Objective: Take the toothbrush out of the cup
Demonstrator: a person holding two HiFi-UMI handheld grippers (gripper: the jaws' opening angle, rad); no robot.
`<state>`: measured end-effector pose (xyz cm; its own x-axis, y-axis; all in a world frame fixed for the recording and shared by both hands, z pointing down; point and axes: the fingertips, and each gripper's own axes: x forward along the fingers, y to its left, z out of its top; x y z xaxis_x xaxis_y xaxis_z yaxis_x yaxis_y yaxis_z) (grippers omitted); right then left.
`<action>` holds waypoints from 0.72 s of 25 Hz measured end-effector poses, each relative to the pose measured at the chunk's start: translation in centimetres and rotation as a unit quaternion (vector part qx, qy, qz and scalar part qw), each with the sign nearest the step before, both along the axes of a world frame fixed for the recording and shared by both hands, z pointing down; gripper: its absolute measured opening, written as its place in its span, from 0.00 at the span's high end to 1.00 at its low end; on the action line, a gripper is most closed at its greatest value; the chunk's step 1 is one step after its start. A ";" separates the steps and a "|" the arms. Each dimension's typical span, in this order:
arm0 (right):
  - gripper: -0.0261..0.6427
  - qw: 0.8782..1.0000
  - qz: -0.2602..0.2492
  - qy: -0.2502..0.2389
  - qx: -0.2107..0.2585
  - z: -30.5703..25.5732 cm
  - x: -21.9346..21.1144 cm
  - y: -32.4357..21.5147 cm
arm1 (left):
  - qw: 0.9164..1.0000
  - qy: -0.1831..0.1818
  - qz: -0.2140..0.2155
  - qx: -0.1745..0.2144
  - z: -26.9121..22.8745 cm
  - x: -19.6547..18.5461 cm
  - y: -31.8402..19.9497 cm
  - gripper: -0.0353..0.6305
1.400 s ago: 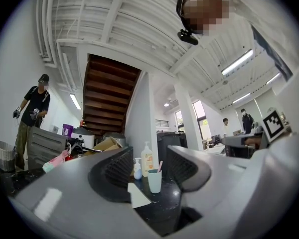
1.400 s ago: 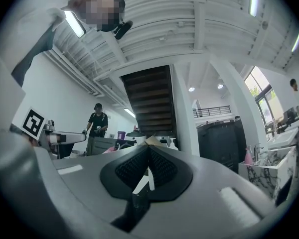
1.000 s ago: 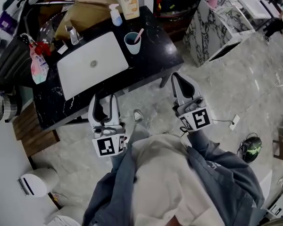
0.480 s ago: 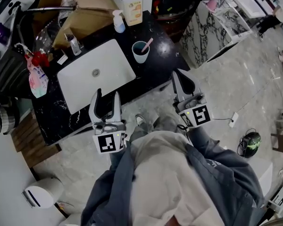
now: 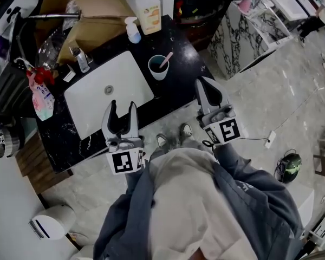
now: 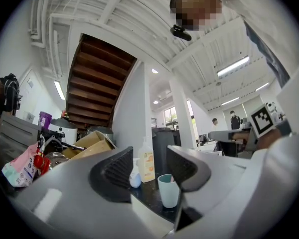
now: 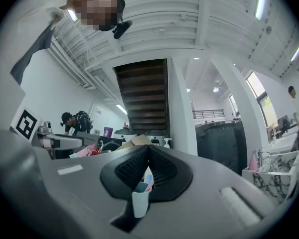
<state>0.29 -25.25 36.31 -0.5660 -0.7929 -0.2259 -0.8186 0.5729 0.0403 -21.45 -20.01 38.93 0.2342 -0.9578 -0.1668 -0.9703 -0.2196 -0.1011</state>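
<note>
A teal cup [image 5: 158, 67] stands on the black counter [image 5: 187, 56], right of the white sink [image 5: 124, 75]. A pink toothbrush [image 5: 166, 58] leans out of it to the right. My left gripper [image 5: 120, 110] is open, held over the sink's front edge, well short of the cup. My right gripper [image 5: 201, 85] is shut with nothing in it, at the counter's front right corner, below and right of the cup. In the left gripper view the cup [image 6: 168, 190] shows between the jaws of that gripper [image 6: 149, 171]. The right gripper view has the cup [image 7: 140, 203] and toothbrush [image 7: 149, 185] below its gripper [image 7: 148, 166].
A soap pump bottle [image 5: 150, 11] and a small white bottle [image 5: 132, 31] stand behind the cup. A tap [image 5: 80, 60], a cardboard box [image 5: 95, 7] and a pink pouch [image 5: 41, 95] crowd the counter's left and back. A marble-patterned cabinet [image 5: 248, 34] stands to the right.
The counter, sink and cup have come nearer to me and both grippers. The left gripper stays open and the right stays shut.
</note>
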 end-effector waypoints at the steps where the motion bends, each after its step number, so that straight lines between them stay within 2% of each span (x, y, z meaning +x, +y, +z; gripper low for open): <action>1: 0.95 1.000 0.000 -0.001 0.001 0.0 0.2 -0.4 | 1.000 -0.003 0.002 0.000 0.0 0.3 -0.4 0.62; 7: 0.95 1.000 -0.005 -0.002 -0.003 0.2 0.7 -2.2 | 1.000 -0.007 0.008 -0.002 0.0 1.8 -2.5 0.62; 12: 0.95 1.000 -0.007 -0.004 -0.003 0.1 0.9 -2.9 | 1.000 -0.025 0.016 0.001 -0.1 3.0 -4.0 0.62; 18: 0.95 1.000 -0.006 -0.006 -0.001 0.0 1.4 -3.3 | 0.998 -0.037 0.037 -0.025 -0.2 5.0 -5.7 0.61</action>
<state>1.66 -28.59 36.34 -0.5730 -0.7862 -0.2315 -0.8119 0.5830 0.0298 -16.43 -25.70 38.73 0.3142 -0.9442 -0.0989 -0.9415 -0.2966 -0.1599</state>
